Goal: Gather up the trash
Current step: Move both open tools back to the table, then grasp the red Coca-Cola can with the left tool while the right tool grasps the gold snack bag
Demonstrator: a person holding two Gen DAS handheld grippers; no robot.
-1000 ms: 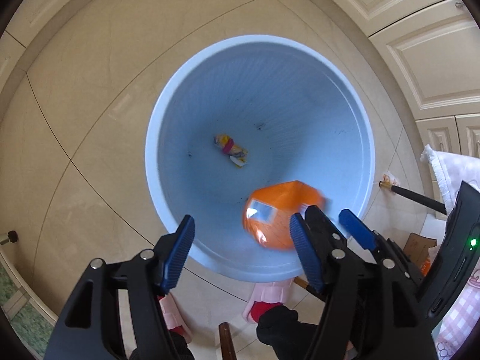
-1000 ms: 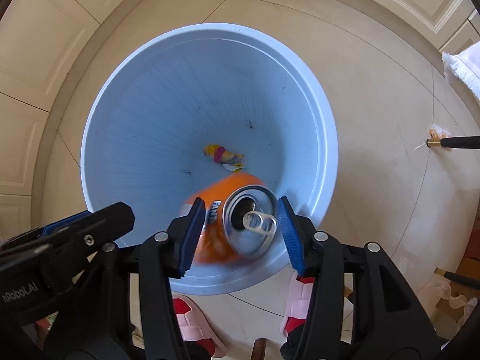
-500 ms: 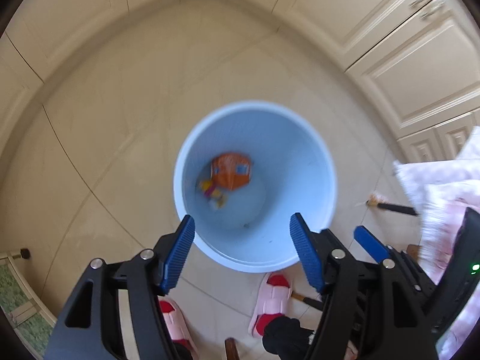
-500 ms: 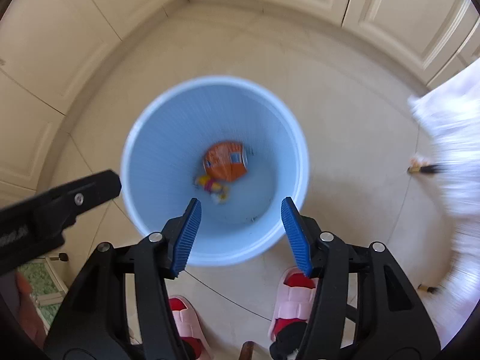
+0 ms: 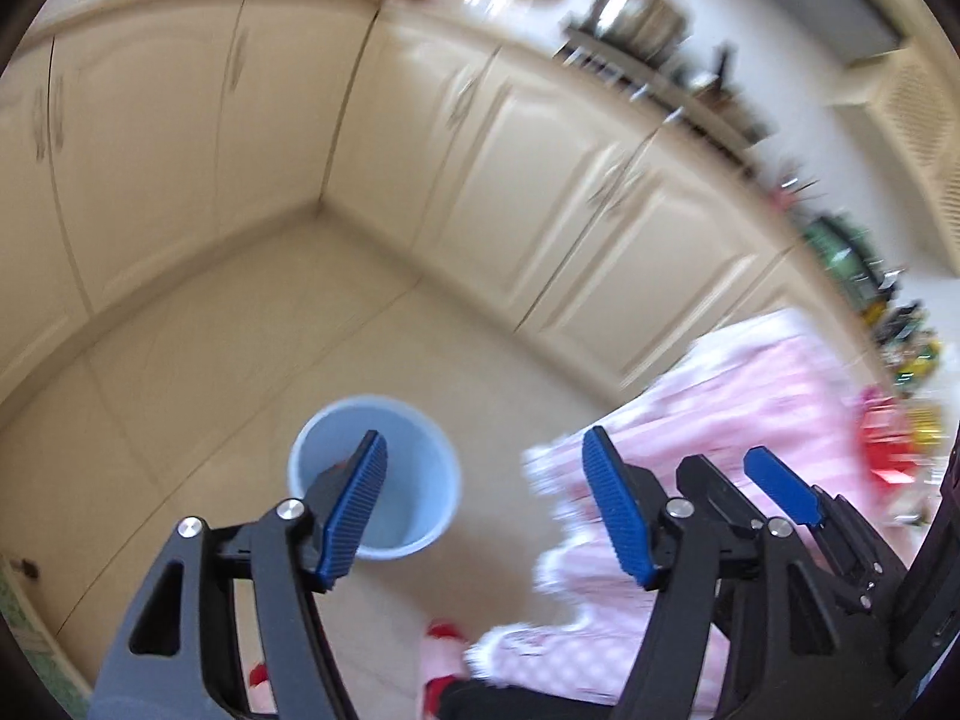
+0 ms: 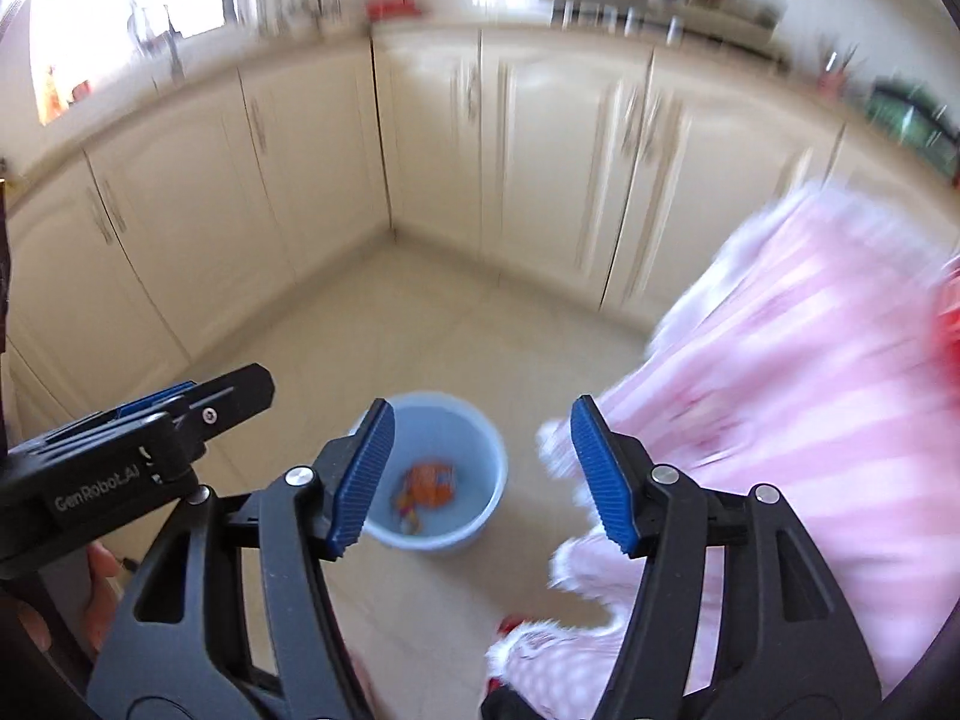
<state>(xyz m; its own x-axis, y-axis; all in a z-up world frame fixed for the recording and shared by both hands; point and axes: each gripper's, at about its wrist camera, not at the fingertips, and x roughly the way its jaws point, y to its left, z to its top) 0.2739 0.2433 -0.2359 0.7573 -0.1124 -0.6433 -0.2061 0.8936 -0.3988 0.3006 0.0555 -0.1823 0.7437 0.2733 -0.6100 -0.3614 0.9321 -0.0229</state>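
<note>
A light blue bin stands on the tiled floor far below; it also shows in the left wrist view. An orange soda can and a small yellow wrapper lie inside it. My left gripper is open and empty, high above the bin. My right gripper is open and empty, also high above the bin. The right gripper's fingers show at the right of the left wrist view. Both views are blurred by motion.
A table with a pink checked cloth is at the right, also in the left wrist view. Cream kitchen cabinets line the corner behind the bin. Red and pink slippers are on the floor below me.
The orange can left my right gripper and dropped into the bin. Both grippers have risen far above the bin and tilted up toward the cabinets and table.
</note>
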